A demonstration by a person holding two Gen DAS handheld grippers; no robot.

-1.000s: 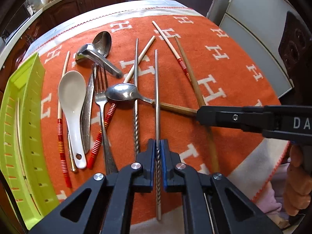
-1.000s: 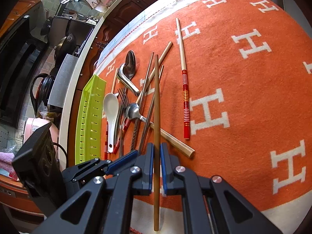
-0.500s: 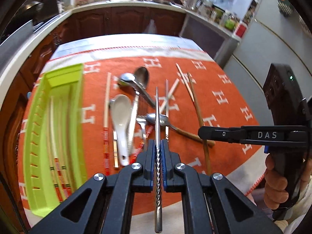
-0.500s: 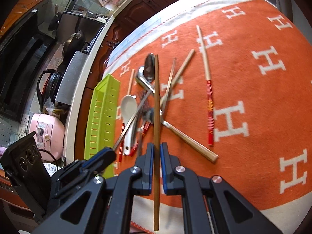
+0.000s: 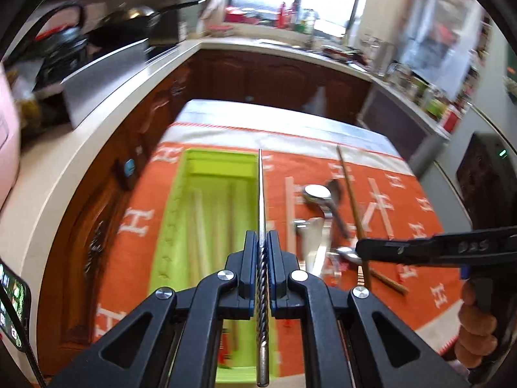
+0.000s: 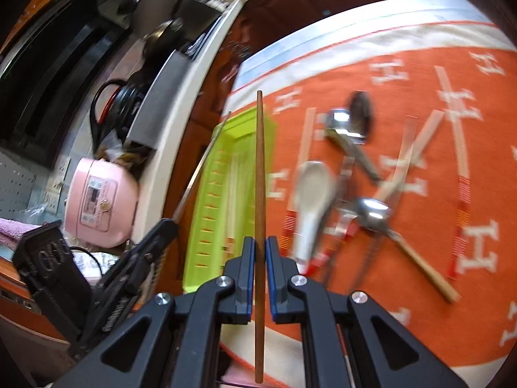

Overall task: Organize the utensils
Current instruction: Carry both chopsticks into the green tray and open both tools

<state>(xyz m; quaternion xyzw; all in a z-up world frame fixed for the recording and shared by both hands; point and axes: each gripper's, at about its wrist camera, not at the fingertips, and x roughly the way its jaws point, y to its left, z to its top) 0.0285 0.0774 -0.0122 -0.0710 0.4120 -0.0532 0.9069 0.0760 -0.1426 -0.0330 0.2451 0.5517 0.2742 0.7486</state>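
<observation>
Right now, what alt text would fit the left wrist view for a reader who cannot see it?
The left gripper is shut on a twisted metal chopstick above a green tray on an orange cloth. At right, the right gripper holds a wooden chopstick over loose spoons.

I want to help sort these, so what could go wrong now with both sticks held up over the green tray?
1. The twisted metal chopstick is pinched by the left tool at one narrow spot, so it might swivel or slip.
2. The brown wooden chopstick in the right tool sticks out far and could bump the lime-green plastic tray wall.
3. The two tools are close together and might knock each other.
</observation>
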